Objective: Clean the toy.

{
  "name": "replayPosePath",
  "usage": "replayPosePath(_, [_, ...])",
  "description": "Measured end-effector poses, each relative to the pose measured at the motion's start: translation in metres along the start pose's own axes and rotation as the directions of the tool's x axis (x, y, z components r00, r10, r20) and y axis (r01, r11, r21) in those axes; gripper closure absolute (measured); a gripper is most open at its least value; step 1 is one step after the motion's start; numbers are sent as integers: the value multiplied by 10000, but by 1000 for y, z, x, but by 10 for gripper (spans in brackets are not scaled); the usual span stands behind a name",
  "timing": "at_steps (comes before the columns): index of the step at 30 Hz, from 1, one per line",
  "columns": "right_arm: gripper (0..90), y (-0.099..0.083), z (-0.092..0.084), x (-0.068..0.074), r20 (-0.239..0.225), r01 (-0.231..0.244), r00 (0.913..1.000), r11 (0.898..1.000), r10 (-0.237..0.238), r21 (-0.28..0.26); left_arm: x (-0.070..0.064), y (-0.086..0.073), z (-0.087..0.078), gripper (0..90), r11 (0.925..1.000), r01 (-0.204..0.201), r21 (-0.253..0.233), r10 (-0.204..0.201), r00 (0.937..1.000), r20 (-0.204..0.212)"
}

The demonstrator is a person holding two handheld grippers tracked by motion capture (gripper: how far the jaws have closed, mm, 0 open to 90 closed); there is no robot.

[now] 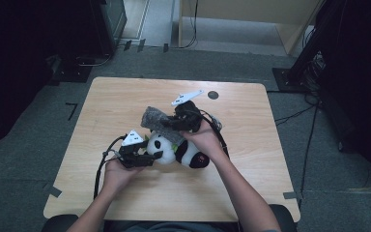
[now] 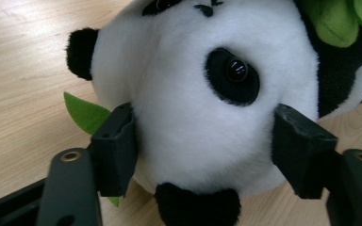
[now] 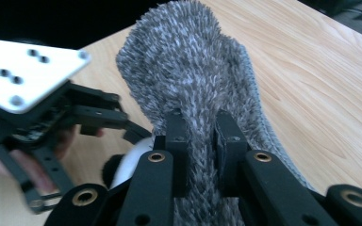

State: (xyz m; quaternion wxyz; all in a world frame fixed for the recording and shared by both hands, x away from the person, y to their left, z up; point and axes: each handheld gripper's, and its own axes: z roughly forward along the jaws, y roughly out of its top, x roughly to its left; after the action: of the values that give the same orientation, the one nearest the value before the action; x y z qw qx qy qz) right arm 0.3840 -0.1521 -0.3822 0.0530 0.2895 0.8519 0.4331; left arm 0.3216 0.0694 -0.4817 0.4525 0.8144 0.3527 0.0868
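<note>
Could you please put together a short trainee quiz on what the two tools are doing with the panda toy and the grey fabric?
1. True or false: the right tool is clamped on the grey fuzzy fabric.
2. Which part of the plush panda sits between the left tool jaws: A head, B foot, C leaf?
3. What surface does the panda lie on?

Key: 1 true. 2 A. 3 The wooden table.

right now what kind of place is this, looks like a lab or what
Probably a lab or recording room rather than a home: a lone wooden table on grey carpet, tape marks on the floor, cables running to dark equipment stands.
</note>
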Motion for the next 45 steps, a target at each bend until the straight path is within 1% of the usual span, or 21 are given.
replayPosePath(2, [802,1,3,5,-64,138,9999,9997,-137,190,1,2,0,368,9999,66,89,-66,10000,14])
replayPosePath(4, [802,-4,14,9,36,281,9996,9966,-285,775,0,3,-1,408,9998,86,185,-84,9999,-76])
replayPosePath(5, [802,-7,18,9,104,325,9994,9953,-336,914,-1,3,0,421,9996,23,285,-19,9999,-169])
replayPosePath(6, [803,-10,22,8,115,288,9995,9956,-299,894,-2,3,0,435,9994,-46,339,55,9996,-265])
replayPosePath(8, [803,-13,24,3,49,-36,10000,9963,32,859,-2,3,0,457,9995,-89,306,99,9994,-345])
replayPosePath(10, [803,-14,23,-2,418,29,9991,9958,-67,915,-3,4,0,472,9997,-21,226,30,9992,-396])
replayPosePath(11, [804,-15,23,-4,503,4,9987,9959,-50,907,-3,4,0,477,9998,40,207,-31,9991,-423])
replayPosePath(13, [804,-18,22,-10,550,-340,9981,9957,293,861,-3,5,1,487,9997,79,216,-70,9991,-430])
replayPosePath(14, [804,-19,21,-13,591,-409,9976,9954,359,868,-3,5,1,490,9997,80,225,-71,9992,-398])
replayPosePath(18, [804,-23,17,-25,1633,-537,9861,9902,322,1288,-3,5,0,499,9997,57,239,-47,9991,-422])
replayPosePath(19, [804,-26,14,-31,1588,-775,9856,9892,572,1247,-4,5,0,501,9997,68,219,-59,9990,-435])
replayPosePath(21, [803,-29,11,-37,1446,-1041,9857,9879,870,1150,-4,5,1,502,9998,48,195,-39,9989,-461])
replayPosePath(23, [803,-30,8,-40,1493,-1013,9852,9885,840,1120,-4,5,1,504,9998,50,208,-41,9989,-461])
replayPosePath(29, [803,-33,-5,-51,1820,-1262,9771,9888,1099,803,-3,7,1,507,9995,54,312,-40,9990,-452])
replayPosePath(31, [805,-33,-11,-55,2180,-1175,9708,9908,1005,667,-3,7,1,508,9994,70,339,-54,9990,-445])
replayPosePath(33, [810,-34,-19,-58,2598,-1388,9585,9882,1177,644,-3,6,1,508,9994,62,341,-46,9990,-448])
replayPosePath(34, [811,-36,-22,-61,2708,-1481,9544,9869,1256,643,-3,6,1,508,9994,54,331,-39,9990,-438])
replayPosePath(37, [811,-42,-26,-67,2615,-1807,9517,9821,1609,536,-3,6,1,508,9996,25,277,-13,9990,-449])
replayPosePath(38, [810,-43,-27,-68,2672,-1905,9485,9803,1700,526,-3,6,1,508,9996,28,272,-15,9990,-446])
replayPosePath(41, [810,-42,-33,-69,3064,-1792,9394,9822,1539,561,-2,5,1,508,9997,25,243,-15,9991,-433])
replayPosePath(45, [810,-44,-43,-74,3177,-1998,9300,9797,1848,149,-2,4,1,505,9998,37,183,-29,9991,-427])
